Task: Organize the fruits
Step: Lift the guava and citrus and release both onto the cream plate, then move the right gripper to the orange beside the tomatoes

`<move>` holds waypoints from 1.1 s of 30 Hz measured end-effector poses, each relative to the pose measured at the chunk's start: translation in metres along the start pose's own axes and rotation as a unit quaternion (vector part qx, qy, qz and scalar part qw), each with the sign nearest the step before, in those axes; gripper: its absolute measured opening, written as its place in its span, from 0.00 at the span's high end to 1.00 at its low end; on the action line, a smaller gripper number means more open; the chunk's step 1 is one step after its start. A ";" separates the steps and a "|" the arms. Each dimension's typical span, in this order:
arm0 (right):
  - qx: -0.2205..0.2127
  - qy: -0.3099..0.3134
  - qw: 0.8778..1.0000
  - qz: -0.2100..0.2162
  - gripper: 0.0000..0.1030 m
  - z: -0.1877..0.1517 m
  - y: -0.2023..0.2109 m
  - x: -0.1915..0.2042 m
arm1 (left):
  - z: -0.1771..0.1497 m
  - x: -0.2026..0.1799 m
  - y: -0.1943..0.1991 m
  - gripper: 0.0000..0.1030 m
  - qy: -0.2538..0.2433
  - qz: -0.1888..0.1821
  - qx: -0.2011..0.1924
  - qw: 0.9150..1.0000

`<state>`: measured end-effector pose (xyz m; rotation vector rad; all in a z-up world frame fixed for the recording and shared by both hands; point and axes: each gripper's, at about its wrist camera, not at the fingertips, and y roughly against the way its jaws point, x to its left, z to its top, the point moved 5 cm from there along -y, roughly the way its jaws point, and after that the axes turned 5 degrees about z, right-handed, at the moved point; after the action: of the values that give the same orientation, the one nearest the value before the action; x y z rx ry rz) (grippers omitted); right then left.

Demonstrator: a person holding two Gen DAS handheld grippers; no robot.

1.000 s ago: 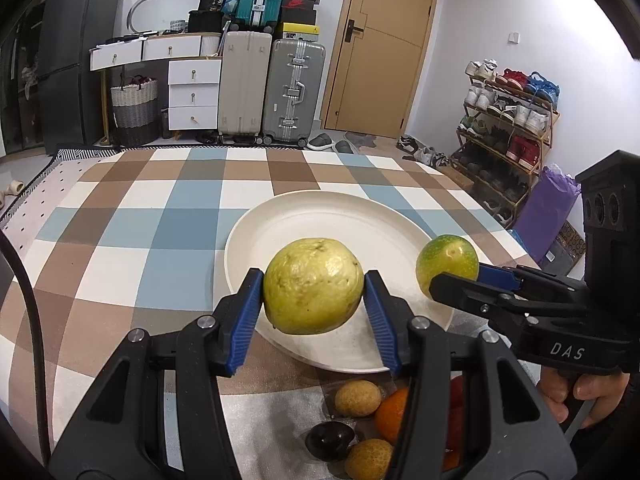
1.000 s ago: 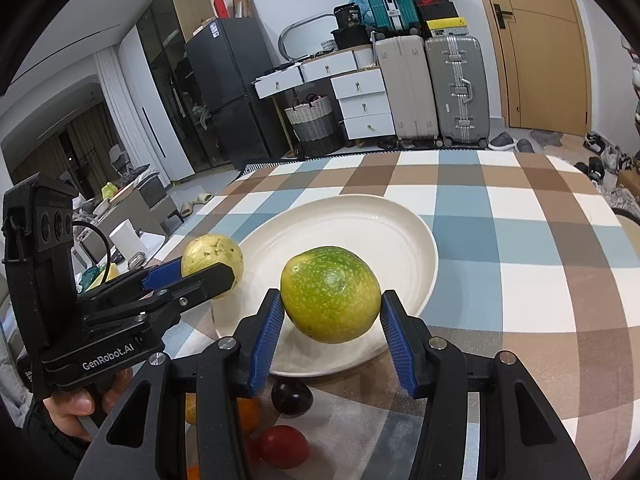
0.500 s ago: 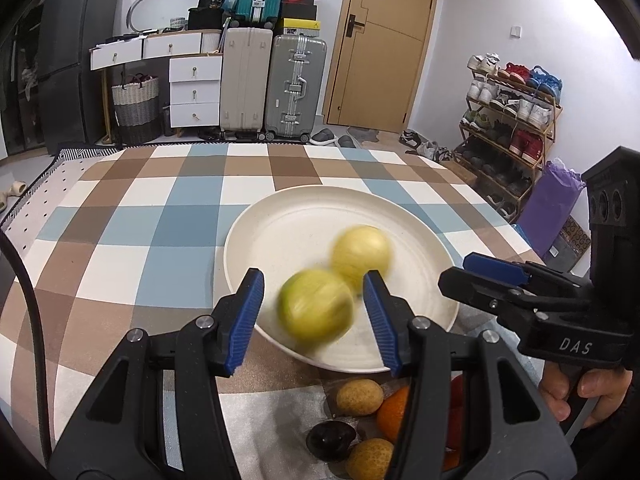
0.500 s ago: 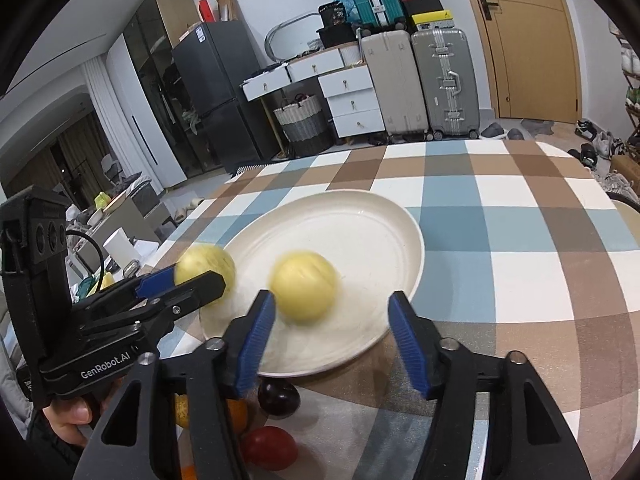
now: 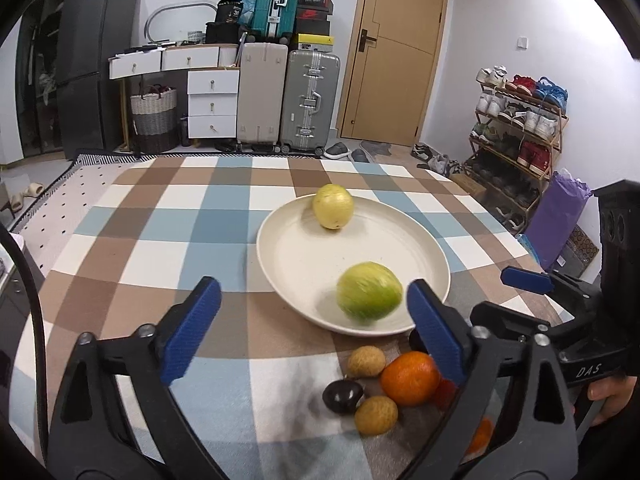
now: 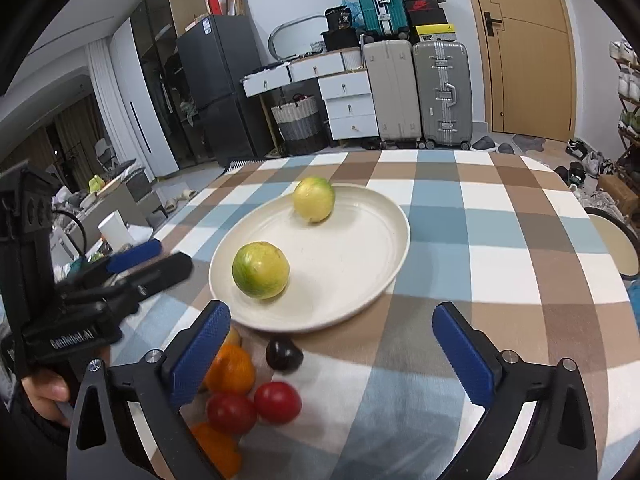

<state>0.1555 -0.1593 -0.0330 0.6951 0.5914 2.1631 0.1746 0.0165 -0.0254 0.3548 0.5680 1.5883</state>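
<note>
Checked tablecloth [image 5: 132, 240]: my left gripper [image 5: 316, 328] and right gripper [image 6: 330, 350] are opening, both empty; yellow fruit [image 5: 333, 211] and green fruit [image 5: 369, 296] just dropped onto the plate [image 5: 304, 252]; the pile's next.

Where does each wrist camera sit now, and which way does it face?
Left wrist: on the left gripper, facing forward and down at the plate; the other gripper and a hand show at right.
Right wrist: on the right gripper, same aim; the other gripper at left.
Shared: plate, green fruit, yellow fruit.
</note>
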 end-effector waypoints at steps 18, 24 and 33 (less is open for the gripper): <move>0.041 0.005 0.999 -0.004 0.00 -0.039 0.036 0.024 | -0.048 -0.007 0.071 0.01 -0.017 0.001 0.028 0.999; 0.061 0.003 0.998 -0.004 0.00 -0.055 0.036 0.035 | -0.066 -0.010 0.078 0.01 -0.011 -0.006 0.041 0.999; 0.087 -0.018 0.996 0.010 0.00 -0.073 0.029 0.043 | -0.077 -0.001 0.078 0.01 -0.001 -0.008 0.048 0.999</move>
<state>0.0693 -0.1566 -0.0574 0.8347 0.7634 2.1303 0.0677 0.0016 -0.0458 0.4222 0.6460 1.5494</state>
